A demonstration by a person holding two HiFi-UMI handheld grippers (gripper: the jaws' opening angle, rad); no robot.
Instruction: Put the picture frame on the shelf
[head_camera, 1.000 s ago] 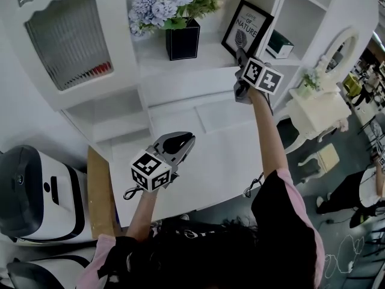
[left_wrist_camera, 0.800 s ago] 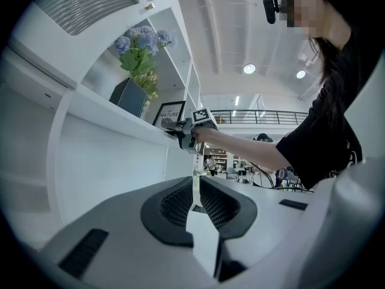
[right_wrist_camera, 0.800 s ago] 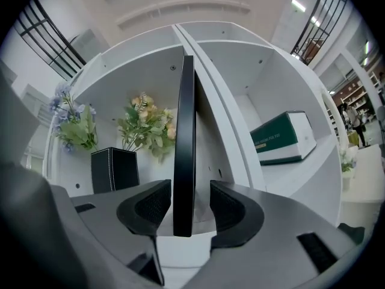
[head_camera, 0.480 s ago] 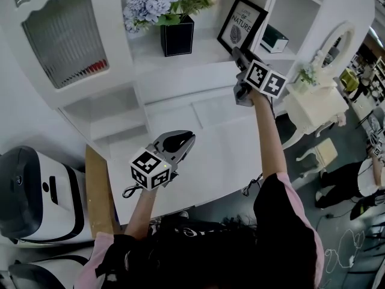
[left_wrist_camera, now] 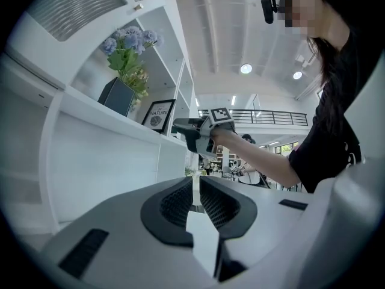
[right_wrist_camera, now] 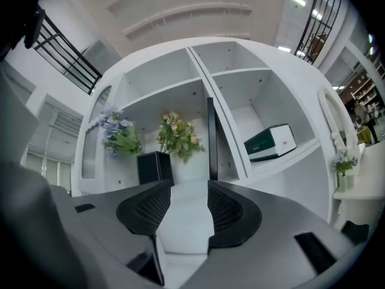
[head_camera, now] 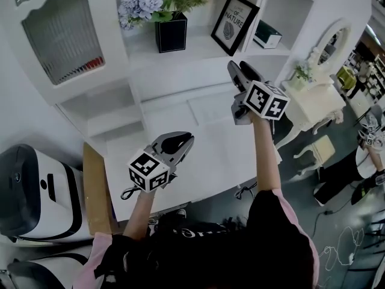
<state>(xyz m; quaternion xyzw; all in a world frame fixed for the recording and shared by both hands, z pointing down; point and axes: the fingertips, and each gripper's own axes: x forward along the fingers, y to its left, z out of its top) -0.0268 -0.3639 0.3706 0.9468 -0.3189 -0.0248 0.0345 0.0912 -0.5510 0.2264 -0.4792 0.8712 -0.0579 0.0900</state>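
Observation:
The black picture frame (head_camera: 234, 24) stands on the white shelf (head_camera: 198, 48), leaning against the shelf's divider. In the right gripper view the picture frame (right_wrist_camera: 211, 138) shows edge-on, straight ahead beyond the jaws. My right gripper (head_camera: 239, 71) hangs below and in front of the shelf edge, clear of the frame, open with nothing between its pads (right_wrist_camera: 224, 208). My left gripper (head_camera: 180, 142) hovers over the white table (head_camera: 210, 161), shut and empty. From the left gripper view, the frame (left_wrist_camera: 159, 115) and the right gripper (left_wrist_camera: 192, 134) appear ahead.
A black pot of flowers (head_camera: 171, 34) stands left of the frame on the same shelf. A green and white box (head_camera: 266, 35) lies in the compartment to the right. A white dressing table (head_camera: 313, 104) stands at the right, a white appliance (head_camera: 30, 191) at the left.
My right gripper has opened, let go of the picture frame and drawn back down from the shelf. The frame stays leaning there. The left gripper has barely moved.

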